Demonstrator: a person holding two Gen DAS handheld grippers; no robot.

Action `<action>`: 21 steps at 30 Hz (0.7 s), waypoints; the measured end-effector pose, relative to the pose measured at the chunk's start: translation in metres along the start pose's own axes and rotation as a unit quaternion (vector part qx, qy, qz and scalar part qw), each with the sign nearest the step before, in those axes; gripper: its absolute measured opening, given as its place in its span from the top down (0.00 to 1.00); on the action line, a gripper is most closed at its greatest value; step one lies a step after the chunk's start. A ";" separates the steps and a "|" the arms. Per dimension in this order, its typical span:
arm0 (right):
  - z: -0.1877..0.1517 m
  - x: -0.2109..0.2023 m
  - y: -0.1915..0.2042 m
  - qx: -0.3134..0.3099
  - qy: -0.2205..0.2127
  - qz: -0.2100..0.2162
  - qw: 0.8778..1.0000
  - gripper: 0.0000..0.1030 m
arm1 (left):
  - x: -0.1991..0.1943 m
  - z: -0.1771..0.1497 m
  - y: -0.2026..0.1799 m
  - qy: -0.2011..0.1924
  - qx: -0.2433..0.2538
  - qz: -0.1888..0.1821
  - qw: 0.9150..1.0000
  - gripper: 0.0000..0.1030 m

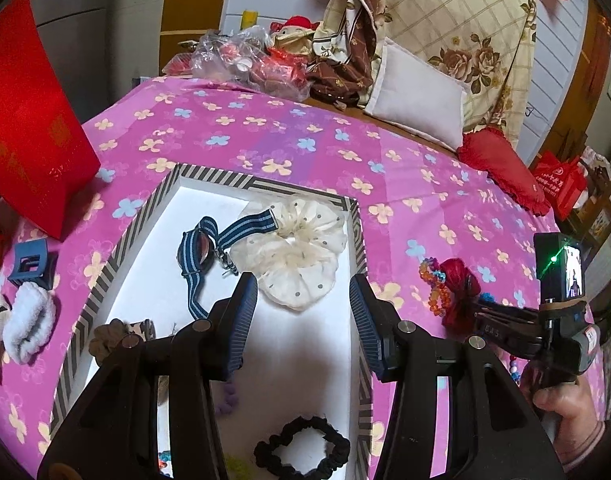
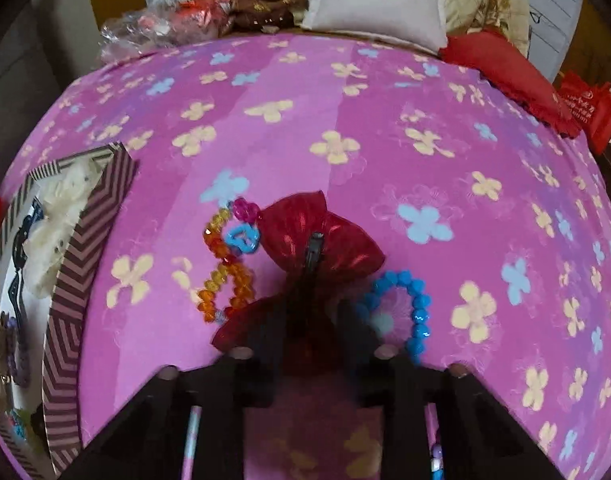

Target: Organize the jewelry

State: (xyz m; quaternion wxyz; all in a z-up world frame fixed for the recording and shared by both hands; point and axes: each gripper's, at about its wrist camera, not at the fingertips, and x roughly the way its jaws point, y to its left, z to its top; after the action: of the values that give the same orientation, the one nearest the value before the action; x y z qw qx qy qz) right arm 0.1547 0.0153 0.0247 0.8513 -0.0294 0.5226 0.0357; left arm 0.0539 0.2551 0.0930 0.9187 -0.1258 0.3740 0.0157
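Setting: home bedroom. Evidence: bed under a pink flowered sheet [image 1: 289, 140]; white pillow [image 1: 417, 92] and folded floral quilt [image 1: 457, 32] at its head; red cushion [image 1: 505, 168]; soft doll [image 1: 293, 32]; wooden wardrobe door [image 1: 193, 8] behind; red shopping bag [image 1: 561, 184] beside.

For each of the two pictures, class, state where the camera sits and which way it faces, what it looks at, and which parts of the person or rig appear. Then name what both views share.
Left wrist: on the left gripper, tilted down over the striped box; jaws apart and empty, the person's hand visible.
Right wrist: on the right gripper, facing steeply down at the red bow; its blurred jaws reach the bow.
Shared: box, bow, orange bead bracelet, pink floral cover.
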 end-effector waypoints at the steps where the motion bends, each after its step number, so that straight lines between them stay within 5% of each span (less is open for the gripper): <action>1: -0.003 -0.001 0.000 0.002 0.009 0.010 1.000 0.88 | 0.001 0.000 0.000 0.002 -0.001 0.000 1.000 0.54; 12: -0.100 -0.054 -0.021 -0.005 0.043 0.103 0.994 0.85 | -0.003 -0.004 -0.010 0.002 0.015 -0.002 1.000 0.54; 14: -0.110 -0.070 -0.037 0.012 0.020 0.118 0.993 0.73 | -0.007 -0.007 -0.018 0.005 0.023 -0.013 1.000 0.54; 16: -0.121 -0.093 -0.056 0.027 -0.021 0.121 0.992 0.45 | -0.011 -0.012 -0.028 0.007 0.034 -0.023 0.999 0.54; 21: -0.141 -0.123 -0.091 0.017 -0.073 0.055 0.996 0.44 | -0.017 -0.028 -0.054 0.034 0.044 -0.063 0.996 0.54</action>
State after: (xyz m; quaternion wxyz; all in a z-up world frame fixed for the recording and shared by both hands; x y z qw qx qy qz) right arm -0.0175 -0.0913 0.0718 0.8841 0.0169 0.4607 0.0758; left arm 0.0293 0.1972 0.0968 0.9092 -0.1088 0.3969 -0.0631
